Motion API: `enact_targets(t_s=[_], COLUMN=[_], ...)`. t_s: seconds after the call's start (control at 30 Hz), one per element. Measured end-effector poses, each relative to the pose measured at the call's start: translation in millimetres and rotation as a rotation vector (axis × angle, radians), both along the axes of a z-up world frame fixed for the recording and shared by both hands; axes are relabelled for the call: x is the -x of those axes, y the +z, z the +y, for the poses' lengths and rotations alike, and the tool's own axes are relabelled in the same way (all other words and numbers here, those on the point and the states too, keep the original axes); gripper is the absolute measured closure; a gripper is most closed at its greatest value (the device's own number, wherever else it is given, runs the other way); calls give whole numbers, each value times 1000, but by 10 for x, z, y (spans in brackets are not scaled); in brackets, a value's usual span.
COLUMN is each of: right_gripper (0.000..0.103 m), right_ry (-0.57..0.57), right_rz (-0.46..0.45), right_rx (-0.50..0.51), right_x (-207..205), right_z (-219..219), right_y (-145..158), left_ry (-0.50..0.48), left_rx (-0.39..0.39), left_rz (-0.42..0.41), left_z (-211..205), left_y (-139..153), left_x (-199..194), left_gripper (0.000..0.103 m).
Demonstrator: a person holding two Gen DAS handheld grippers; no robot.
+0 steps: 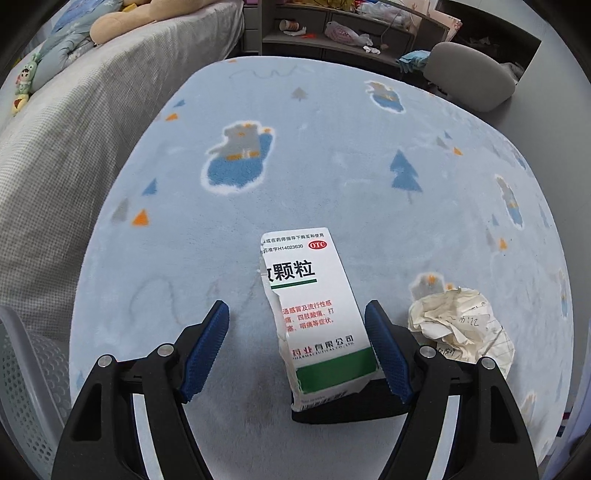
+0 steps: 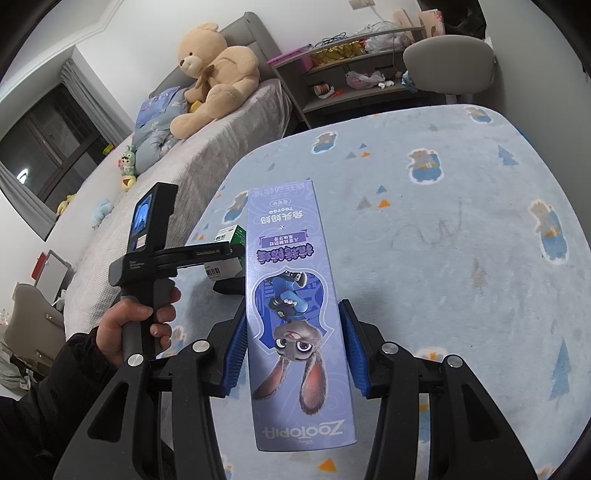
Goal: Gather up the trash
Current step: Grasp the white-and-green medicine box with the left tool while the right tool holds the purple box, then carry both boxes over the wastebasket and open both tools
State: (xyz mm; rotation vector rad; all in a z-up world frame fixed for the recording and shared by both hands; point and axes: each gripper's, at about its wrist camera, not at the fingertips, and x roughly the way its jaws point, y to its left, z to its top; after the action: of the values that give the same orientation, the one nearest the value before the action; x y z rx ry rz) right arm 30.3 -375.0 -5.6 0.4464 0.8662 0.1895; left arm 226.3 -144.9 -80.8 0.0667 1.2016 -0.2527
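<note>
A torn white and green medicine box [image 1: 314, 314] lies on the pale blue fleece cover [image 1: 295, 166], between the fingers of my left gripper [image 1: 297, 306]. The gripper is open: the box rests against the right pad, and the left pad stands well apart from it. A crumpled paper ball [image 1: 461, 328] sits just right of that gripper. My right gripper [image 2: 293, 308] is shut on a long purple Zootopia carton [image 2: 291, 295], held above the cover. In the right wrist view, a hand [image 2: 122, 332] holds the left gripper [image 2: 207, 258] with the medicine box [image 2: 231, 240] at its tip.
A grey bed [image 2: 166, 192] with a large teddy bear [image 2: 214, 77] runs along the left. A cluttered shelf [image 1: 332, 33] and a grey chair [image 1: 469, 74] stand beyond the far edge. A white perforated basket [image 1: 22, 369] is at the lower left.
</note>
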Motion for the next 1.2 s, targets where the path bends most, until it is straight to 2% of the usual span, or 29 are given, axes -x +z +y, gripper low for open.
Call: enact_targets(t_s=[0.03, 0.07, 0.1, 0.13, 0.3, 0.5, 0.67, 0.83, 1.0, 1.2], right_gripper=[57, 57, 57, 57, 57, 57, 57, 57, 57, 57], right_ry=[1, 2, 2, 2, 8, 30, 61, 99, 180, 293], right_rz=[0, -1, -1, -1, -6, 1, -26, -55, -83, -91], right_rx=[0, 0, 0, 1, 5, 3, 59, 64, 56, 50], right_x=[3, 7, 8, 8, 10, -8, 3, 2, -47, -166], right_z=[0, 0, 1, 1, 26, 170, 442, 836, 1443, 2241], right_y=[6, 7, 7, 7, 18, 27, 159, 305, 402, 410], left_ry=[-3, -7, -11, -16, -26, -44, -29, 2, 62, 156], left_rx=[6, 14, 21, 31, 65, 54, 37, 9, -9, -48], left_rz=[2, 5, 13, 26, -21, -128, -202, -263, -306, -341], left_z=[-3, -6, -3, -1, 42, 200, 540, 965, 1504, 2195], left_y=[-10, -23, -35, -51, 72, 439, 743, 952, 1097, 1124], left_x=[-5, -3, -5, -1, 131, 485, 834, 1138, 1392, 1633], left_gripper=[33, 43, 58, 63, 65, 65, 65, 65, 65, 65])
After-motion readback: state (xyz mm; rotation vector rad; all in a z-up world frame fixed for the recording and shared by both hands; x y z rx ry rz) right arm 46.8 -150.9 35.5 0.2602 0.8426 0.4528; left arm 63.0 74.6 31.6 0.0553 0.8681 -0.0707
